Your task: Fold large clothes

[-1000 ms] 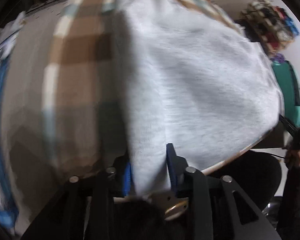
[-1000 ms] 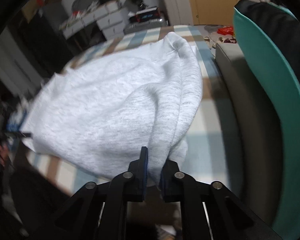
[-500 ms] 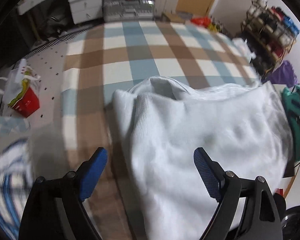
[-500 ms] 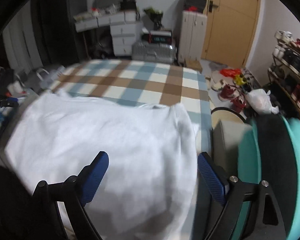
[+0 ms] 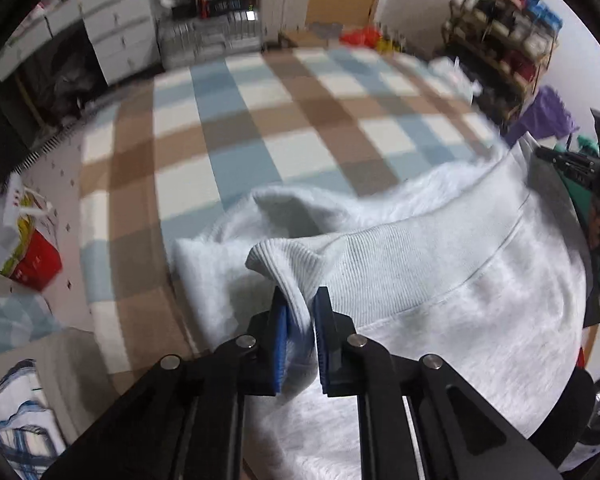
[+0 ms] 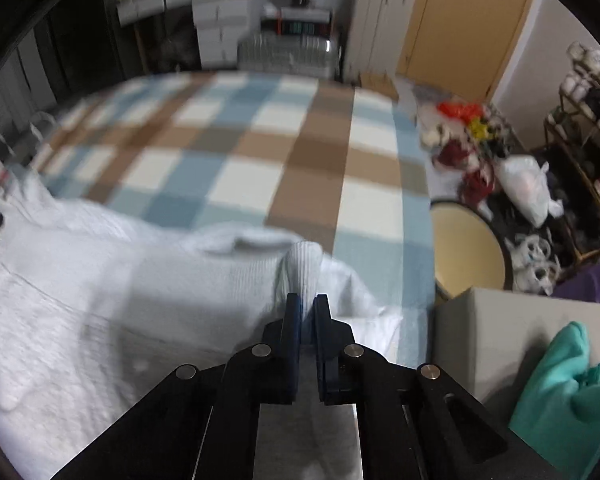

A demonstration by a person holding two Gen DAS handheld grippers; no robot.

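A light grey sweatshirt [image 5: 440, 280] lies bunched on the near part of a blue, brown and white checked blanket [image 5: 284, 120]. My left gripper [image 5: 300, 300] is shut on the left end of its ribbed hem band. My right gripper [image 6: 306, 300] is shut on the right end of the same ribbed band; the sweatshirt [image 6: 80, 300] spreads to the left of it, over the blanket [image 6: 260, 160]. The other gripper shows at the right edge of the left wrist view [image 5: 580, 168].
A red and white bag [image 5: 28, 248] lies on the floor to the left. Drawers [image 5: 116, 36] and a door stand behind the blanket. A round stool [image 6: 468, 252], a grey box [image 6: 512, 340], bags and a shoe rack [image 6: 588, 128] stand to the right.
One second ago both grippers held the sweatshirt; half a second ago both were open above it. Now both are shut on the ends of the ribbed hem band.
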